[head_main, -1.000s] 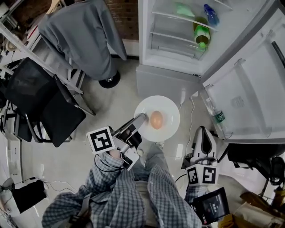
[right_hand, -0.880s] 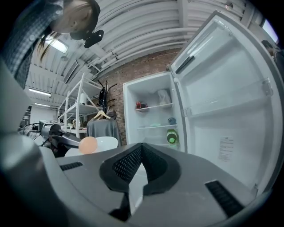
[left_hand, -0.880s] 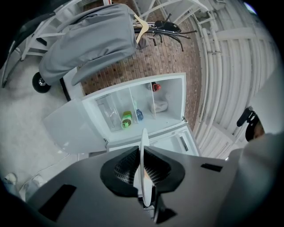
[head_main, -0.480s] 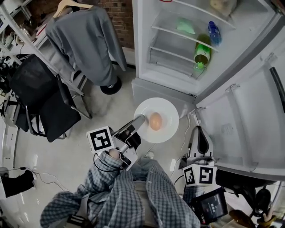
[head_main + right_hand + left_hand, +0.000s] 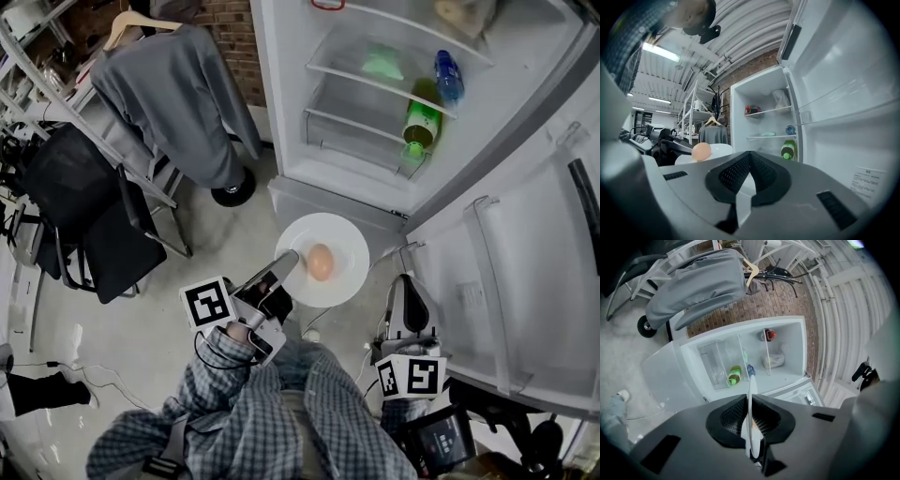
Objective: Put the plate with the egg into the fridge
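A white plate (image 5: pixel 339 242) with a brown egg (image 5: pixel 320 262) on it hangs level over the floor, just in front of the open fridge (image 5: pixel 394 112). My left gripper (image 5: pixel 287 262) is shut on the plate's near-left rim; in the left gripper view the plate (image 5: pixel 750 413) shows edge-on between the jaws. My right gripper (image 5: pixel 403 292) is shut and holds nothing, to the right of the plate and lower. In the right gripper view the egg (image 5: pixel 701 151) and plate (image 5: pixel 719 151) sit at the left, before the fridge's shelves (image 5: pixel 771 136).
The fridge door (image 5: pixel 525 272) stands open at the right. Inside are a green bottle (image 5: pixel 418 120), a blue-capped bottle (image 5: pixel 447 75) and a clear drawer (image 5: pixel 352 131). A grey jacket on a rack (image 5: pixel 173 94) and a black chair (image 5: pixel 84 206) stand at the left.
The view has moved toward the fridge, which now shows more of its shelves. The plate with the egg has moved with my left gripper, closer to the fridge's base. My right gripper has followed alongside.
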Demonstrator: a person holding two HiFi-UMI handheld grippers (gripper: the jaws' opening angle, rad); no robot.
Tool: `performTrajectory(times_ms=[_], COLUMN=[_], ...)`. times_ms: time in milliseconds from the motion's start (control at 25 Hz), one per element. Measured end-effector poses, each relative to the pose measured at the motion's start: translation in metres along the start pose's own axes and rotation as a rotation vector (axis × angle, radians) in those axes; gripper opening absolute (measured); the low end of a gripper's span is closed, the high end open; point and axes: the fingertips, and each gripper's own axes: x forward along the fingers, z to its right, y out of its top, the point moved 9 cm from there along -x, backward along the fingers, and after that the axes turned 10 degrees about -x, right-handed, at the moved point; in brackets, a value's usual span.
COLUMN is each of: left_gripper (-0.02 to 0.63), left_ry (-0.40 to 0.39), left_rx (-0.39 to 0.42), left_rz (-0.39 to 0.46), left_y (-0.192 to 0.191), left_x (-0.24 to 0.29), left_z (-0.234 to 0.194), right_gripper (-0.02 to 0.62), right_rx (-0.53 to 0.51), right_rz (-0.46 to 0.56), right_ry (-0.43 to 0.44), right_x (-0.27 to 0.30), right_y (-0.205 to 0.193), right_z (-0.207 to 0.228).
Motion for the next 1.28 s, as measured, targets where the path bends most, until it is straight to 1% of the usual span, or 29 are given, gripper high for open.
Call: performTrajectory(times_ms=[160, 320, 440, 480, 600, 640, 720, 760, 880, 960, 1120, 1200, 1280], left_gripper=[0.026, 0.026, 0.026, 0.026, 0.026, 0.026, 0.026, 0.026, 0.026, 0.026, 0.026, 0.026, 0.026], left_ry=[-0.007, -0.020, -0.026, -0.027, -0.028, -0.027, -0.022, -0.023, -0.033, -0.024, -0.022, -0.019, -0.018], left_rx=[0.002, 0.006, 0.007, 0.007, 0.004, 0.003, -0.003, -0.006, -0.018, -0.019, -0.025, -0.034, -0.047], left_rz=[-0.010, -0.028, -0.048, -0.058, -0.092, -0.104, -0.125, -0.135, -0.177, -0.198, -0.241, -0.264, -0.284], left_y=[0.013, 0.033, 0.053, 0.060, 0.083, 0.091, 0.106, 0.113, 0.133, 0.148, 0.176, 0.184, 0.187], left_x=[0.024, 0.056, 0.082, 0.090, 0.115, 0.123, 0.139, 0.146, 0.166, 0.175, 0.192, 0.201, 0.209], left_z=[-0.002, -0.007, -0.008, -0.007, -0.006, -0.006, -0.006, -0.005, -0.004, -0.005, -0.010, -0.013, -0.016], right_gripper=[0.003, 0.003, 0.003, 0.003, 0.003, 0.003, 0.003, 0.003, 0.003, 0.003, 0.003, 0.003, 0.003], right_rx=[0.001, -0.049, -0.057, -0.054, -0.031, -0.027, -0.038, -0.043, -0.035, -0.023, 0.004, 0.025, 0.046], right_rz=[-0.036, -0.023, -0.058, -0.055, 0.001, -0.002, -0.045, -0.057, -0.023, -0.014, -0.023, -0.028, -0.048], right_ry=[-0.016, -0.019, -0.017, -0.023, -0.056, -0.066, -0.076, -0.085, -0.154, -0.195, -0.240, -0.271, -0.283], right_x=[0.010, 0.033, 0.059, 0.070, 0.108, 0.119, 0.138, 0.147, 0.175, 0.190, 0.215, 0.222, 0.230], right_y=[-0.003, -0.005, -0.004, -0.003, 0.010, 0.014, 0.013, 0.012, 0.018, 0.018, 0.018, 0.018, 0.016], right_z=[0.010, 0.018, 0.024, 0.026, 0.032, 0.034, 0.039, 0.042, 0.053, 0.061, 0.068, 0.069, 0.069])
